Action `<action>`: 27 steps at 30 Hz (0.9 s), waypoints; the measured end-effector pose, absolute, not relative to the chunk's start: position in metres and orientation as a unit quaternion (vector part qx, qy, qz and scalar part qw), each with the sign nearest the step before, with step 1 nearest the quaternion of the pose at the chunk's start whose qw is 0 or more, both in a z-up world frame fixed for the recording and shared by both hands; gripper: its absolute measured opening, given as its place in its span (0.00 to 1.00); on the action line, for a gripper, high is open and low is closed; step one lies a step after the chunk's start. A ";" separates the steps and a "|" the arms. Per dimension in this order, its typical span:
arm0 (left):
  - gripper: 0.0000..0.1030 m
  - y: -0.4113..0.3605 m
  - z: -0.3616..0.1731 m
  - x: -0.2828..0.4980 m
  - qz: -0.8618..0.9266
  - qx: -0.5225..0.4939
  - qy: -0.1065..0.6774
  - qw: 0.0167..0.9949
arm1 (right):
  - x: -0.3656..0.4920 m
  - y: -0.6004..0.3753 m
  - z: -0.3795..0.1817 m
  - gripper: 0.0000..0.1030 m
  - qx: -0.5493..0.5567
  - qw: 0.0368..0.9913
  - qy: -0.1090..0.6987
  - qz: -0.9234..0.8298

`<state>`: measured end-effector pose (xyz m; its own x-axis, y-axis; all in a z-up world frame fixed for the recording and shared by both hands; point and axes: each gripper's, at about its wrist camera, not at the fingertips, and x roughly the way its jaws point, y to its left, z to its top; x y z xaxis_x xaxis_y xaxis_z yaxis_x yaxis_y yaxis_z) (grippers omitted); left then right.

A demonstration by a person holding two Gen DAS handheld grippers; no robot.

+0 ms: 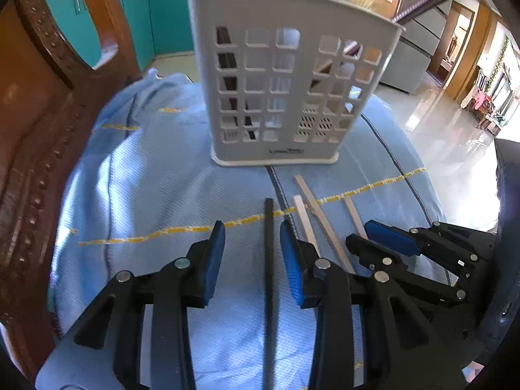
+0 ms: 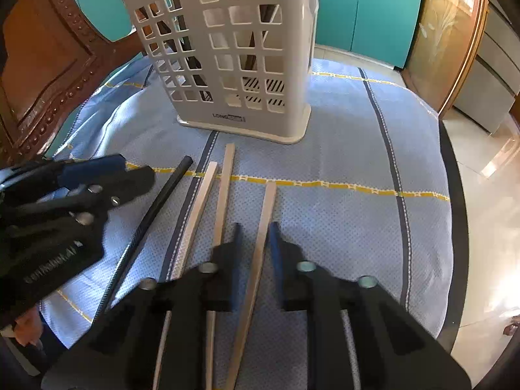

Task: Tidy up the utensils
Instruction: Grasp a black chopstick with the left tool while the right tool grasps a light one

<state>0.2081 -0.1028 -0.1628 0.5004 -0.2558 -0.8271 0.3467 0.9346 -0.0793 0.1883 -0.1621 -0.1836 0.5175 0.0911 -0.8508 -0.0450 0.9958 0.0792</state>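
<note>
**Two tools over the chopsticks**

On the blue cloth-covered surface, going from the left, a carved wooden chair back stands at the edge. The left tool comes next, its blue-padded jaws spread wide on either side of a black chopstick that lies flat on the cloth, neither pad touching it. Behind, toward the middle, a white slotted utensil holder stands upright with dark sticks already inside one compartment. Just right of the black chopstick lie three pale wooden chopsticks, roughly parallel and pointing at the holder. The right tool sits low over the rightmost wooden chopstick, its jaws close on both sides of it; whether the pads actually press it, I cannot tell.
</note>
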 end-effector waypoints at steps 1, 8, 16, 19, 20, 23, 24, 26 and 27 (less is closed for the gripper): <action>0.35 -0.104 -0.164 0.208 -0.176 0.049 0.471 0.863 | 0.188 -0.163 -0.184 0.08 0.026 0.871 0.489 0.039; 0.35 -0.109 -0.167 0.206 -0.174 0.059 0.470 0.863 | 0.187 -0.175 -0.176 0.08 0.031 0.882 0.471 0.010; 0.35 -0.113 -0.173 0.209 -0.171 0.068 0.476 0.860 | 0.187 -0.175 -0.178 0.09 0.033 0.880 0.474 0.003; 0.35 -0.114 -0.177 0.212 -0.166 0.074 0.481 0.858 | 0.188 -0.176 -0.178 0.09 0.037 0.879 0.475 -0.001; 0.35 -0.114 -0.179 0.213 -0.163 0.075 0.483 0.857 | 0.189 -0.177 -0.178 0.10 0.038 0.878 0.476 -0.002; 0.35 -0.115 -0.184 0.215 -0.158 0.079 0.488 0.855 | 0.189 -0.178 -0.177 0.11 0.043 0.879 0.475 -0.003; 0.35 -0.115 -0.185 0.216 -0.157 0.080 0.489 0.854 | 0.188 -0.179 -0.176 0.12 0.044 0.880 0.473 -0.001; 0.36 -0.114 -0.191 0.219 -0.153 0.084 0.496 0.851 | 0.188 -0.177 -0.177 0.12 0.044 0.880 0.474 0.000; 0.38 -0.113 -0.191 0.219 -0.151 0.083 0.494 0.852 | 0.189 -0.176 -0.178 0.12 0.042 0.879 0.476 0.001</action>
<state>0.2186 -0.1133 -0.1913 0.4668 -0.1764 -0.8666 0.3394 0.9406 -0.0087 0.1886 -0.1763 -0.1779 0.5475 0.0414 -0.8358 0.0378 0.9965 0.0740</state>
